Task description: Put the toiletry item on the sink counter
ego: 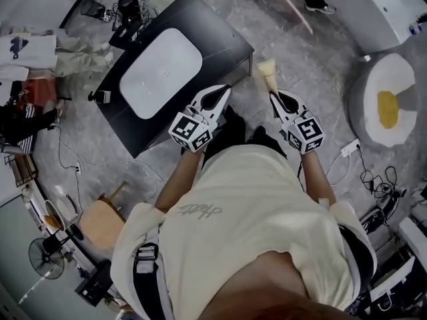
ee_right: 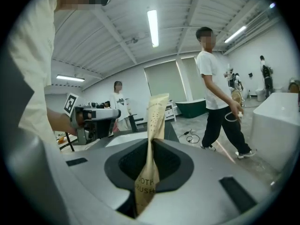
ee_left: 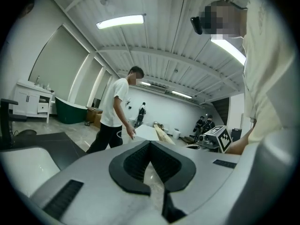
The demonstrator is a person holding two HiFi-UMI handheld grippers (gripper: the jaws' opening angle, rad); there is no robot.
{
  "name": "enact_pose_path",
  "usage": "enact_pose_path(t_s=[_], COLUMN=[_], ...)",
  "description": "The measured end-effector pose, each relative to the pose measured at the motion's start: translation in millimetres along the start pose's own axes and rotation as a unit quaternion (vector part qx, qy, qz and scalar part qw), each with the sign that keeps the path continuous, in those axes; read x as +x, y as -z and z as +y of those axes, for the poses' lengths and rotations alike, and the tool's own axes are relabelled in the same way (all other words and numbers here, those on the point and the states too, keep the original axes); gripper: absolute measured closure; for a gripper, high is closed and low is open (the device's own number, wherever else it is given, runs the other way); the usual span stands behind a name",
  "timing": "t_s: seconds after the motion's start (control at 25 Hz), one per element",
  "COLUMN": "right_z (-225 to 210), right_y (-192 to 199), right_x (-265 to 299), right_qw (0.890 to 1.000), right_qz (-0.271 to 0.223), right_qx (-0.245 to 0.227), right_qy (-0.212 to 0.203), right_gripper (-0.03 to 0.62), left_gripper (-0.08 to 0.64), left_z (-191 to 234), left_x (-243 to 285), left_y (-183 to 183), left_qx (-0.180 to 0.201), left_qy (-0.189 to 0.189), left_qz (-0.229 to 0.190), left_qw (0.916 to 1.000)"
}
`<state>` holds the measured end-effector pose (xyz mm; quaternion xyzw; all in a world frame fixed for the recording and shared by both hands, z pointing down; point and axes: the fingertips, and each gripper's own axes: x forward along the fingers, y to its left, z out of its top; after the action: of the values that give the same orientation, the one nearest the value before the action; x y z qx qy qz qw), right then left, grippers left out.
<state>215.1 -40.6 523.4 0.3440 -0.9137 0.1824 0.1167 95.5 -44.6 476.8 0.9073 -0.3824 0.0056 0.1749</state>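
Item 1, nearest: left gripper (ee_left: 150, 143). Its jaws are pressed together at the tips with nothing between them, and it is held idle in front of the operator.

Item 2: right gripper (ee_right: 149, 146). Its jaws pinch the lower end of item 3.

Item 3: toothbrush packet (ee_right: 153, 125), tan paper, slim. It stands upright out of the jaws and sits over the floor, just off the near corner of item 4, not yet on it.

Item 4: sink counter (ego: 217, 35), with a black top and a white basin (ego: 160, 72) set in the middle.

Item 5, farthest: passer-by (ee_right: 216, 93) walking beyond.

Handling note: this looks like the carry stage. The grip should stay firm, since the paper probably flexes. Best approach: swing forward and left over the bare black margin beside the basin, lower the packet until it rests, then release, staying clear of the edge.
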Motion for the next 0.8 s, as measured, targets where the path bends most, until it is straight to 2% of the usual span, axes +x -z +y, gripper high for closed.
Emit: enact_pose_path(t_s=[0.12, 0.24, 0.48, 0.8], right_z=[-10.2, -9.6, -4.3, -4.3], right_y=[-24.2, -43.4, -70.9, -74.8], right_x=[19.0, 47.8, 100.5, 166.2], right_qw=[1.0, 1.0, 0.999, 0.999], right_qz=[-0.012, -0.015, -0.011, 0.02], right_qx=[0.007, -0.006, -0.026, -0.022], right_qy=[0.014, 0.018, 0.018, 0.018], right_gripper=[0.566, 0.566, 0.566, 0.566], left_gripper=[0.557, 0.557, 0.557, 0.557], left_z=[23.9, 54.4, 113.2, 179.8], left_x=[12.6, 14.9, 0.6, -27.5], left_y=[-29.4, -48.8, -59.5, -60.6], left_qx=[0.017, 0.024, 0.015, 0.007], left_qy=[0.013, 0.02, 0.019, -0.016], left_qz=[-0.022, -0.033, -0.036, -0.047], left_qw=[0.9995, 0.999, 0.9991, 0.9987])
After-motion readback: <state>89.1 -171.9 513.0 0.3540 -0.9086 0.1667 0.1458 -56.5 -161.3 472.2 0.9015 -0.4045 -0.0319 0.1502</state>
